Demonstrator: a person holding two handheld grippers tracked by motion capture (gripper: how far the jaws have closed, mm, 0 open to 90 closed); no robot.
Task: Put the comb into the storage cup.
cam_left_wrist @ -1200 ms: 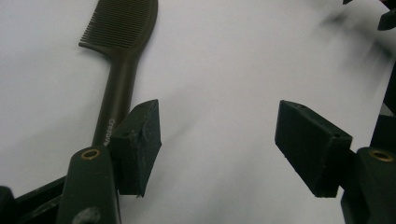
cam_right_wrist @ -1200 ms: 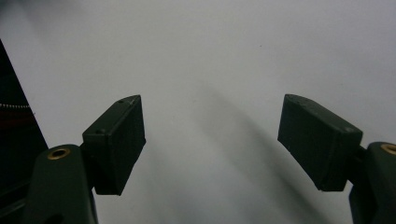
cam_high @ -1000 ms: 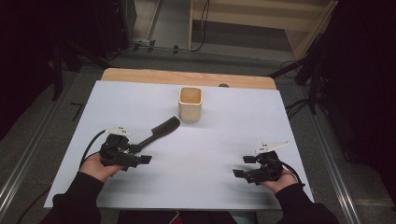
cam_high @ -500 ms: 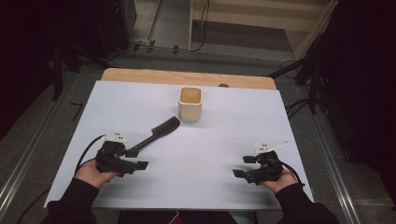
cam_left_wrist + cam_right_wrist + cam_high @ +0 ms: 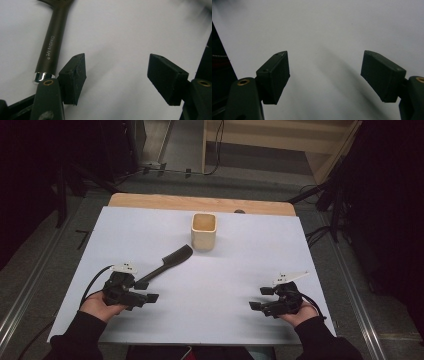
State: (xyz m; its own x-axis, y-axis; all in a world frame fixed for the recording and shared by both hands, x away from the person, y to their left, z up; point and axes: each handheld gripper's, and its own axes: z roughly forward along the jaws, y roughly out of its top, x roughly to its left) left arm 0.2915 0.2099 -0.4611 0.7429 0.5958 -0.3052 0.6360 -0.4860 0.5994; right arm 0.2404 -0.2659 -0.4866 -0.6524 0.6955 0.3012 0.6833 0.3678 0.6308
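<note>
Black brush (image 5: 166,263) just beside open left gripper (image 5: 117,72), outside its jaws

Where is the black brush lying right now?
In the high view the black brush lies flat on the white sheet, left of centre, its head angled toward the wooden cup and its handle end just beside the open left tongs, not between them.

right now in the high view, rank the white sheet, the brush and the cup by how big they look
1. white sheet, by far the largest
2. brush, long and thin
3. cup, shorter than the brush but bulkier; it sits farther from the camera, so these two are close
</note>
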